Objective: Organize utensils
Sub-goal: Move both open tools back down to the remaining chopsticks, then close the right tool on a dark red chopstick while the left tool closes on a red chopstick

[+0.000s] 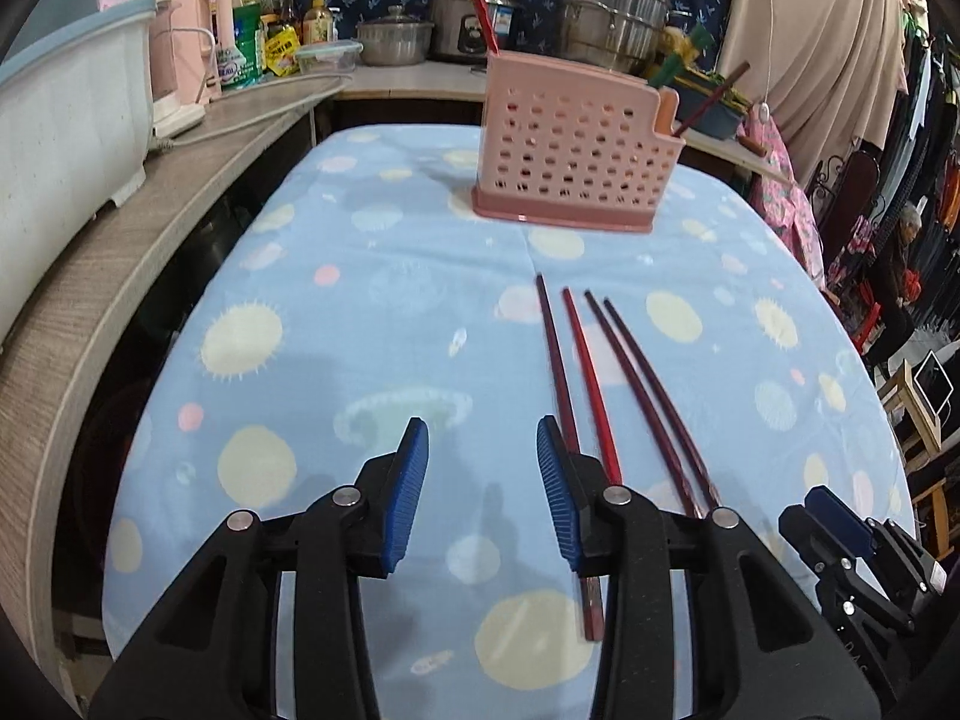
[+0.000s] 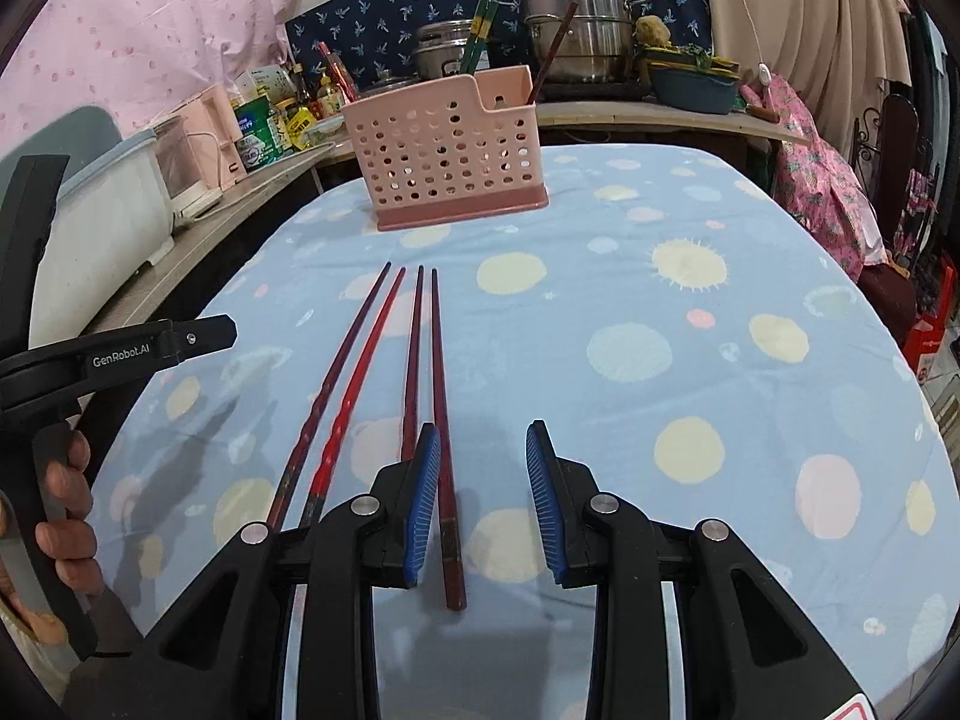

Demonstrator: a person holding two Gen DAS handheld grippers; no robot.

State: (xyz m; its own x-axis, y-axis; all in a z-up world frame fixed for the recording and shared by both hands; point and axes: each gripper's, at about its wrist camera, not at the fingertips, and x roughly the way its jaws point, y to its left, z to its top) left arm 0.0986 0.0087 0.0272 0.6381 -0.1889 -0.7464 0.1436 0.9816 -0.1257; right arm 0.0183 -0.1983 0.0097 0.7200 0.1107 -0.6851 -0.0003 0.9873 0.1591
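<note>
Both my claws, left claw (image 1: 483,450) and right claw (image 2: 480,456), are apart, holding nothing. Four thin dark-red wooden chopsticks (image 2: 414,360) lie beside them; pinching crooked could roll one away.

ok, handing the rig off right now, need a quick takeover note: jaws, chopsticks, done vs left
Left gripper: jaws open, nothing between them, low over the tablecloth just left of the chopsticks.
Right gripper: jaws open, the rightmost chopstick lies by the left pad, not gripped.
Four chopsticks lie side by side on the cloth, tips toward the pink utensil holder.
Done: the holder already has a red chopstick and a few more standing in it.
Left: pick up the four and drop them in the holder.
</note>
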